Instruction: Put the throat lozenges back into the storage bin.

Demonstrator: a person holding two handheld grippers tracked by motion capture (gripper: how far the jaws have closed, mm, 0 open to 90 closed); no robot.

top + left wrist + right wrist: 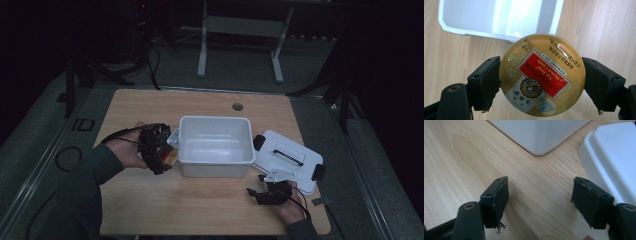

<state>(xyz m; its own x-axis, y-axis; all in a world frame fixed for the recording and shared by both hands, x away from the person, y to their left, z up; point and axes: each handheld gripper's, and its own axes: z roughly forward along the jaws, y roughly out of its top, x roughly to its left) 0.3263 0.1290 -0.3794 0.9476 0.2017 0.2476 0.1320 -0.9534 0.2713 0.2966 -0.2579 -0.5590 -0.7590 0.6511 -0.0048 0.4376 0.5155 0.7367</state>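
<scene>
A round gold candy tin (541, 76) with a red label sits clamped between the two black jaws of my left gripper (541, 80), held above the wood just beside the white bin (499, 17). In the high view the left gripper (161, 148) hovers at the left wall of the white bin (215, 162), with the tin (171, 158) partly showing under it. My right gripper (540, 192) is open over bare table, nothing between its jaws. In the high view the right gripper (256, 192) rests near the table's front, just before the white lid (287, 157).
The white lid (614, 157) with black latches lies flat to the right of the bin (539, 135). A round cable hole (238, 106) marks the table's far side. A desk frame (240, 40) stands on the floor beyond the table.
</scene>
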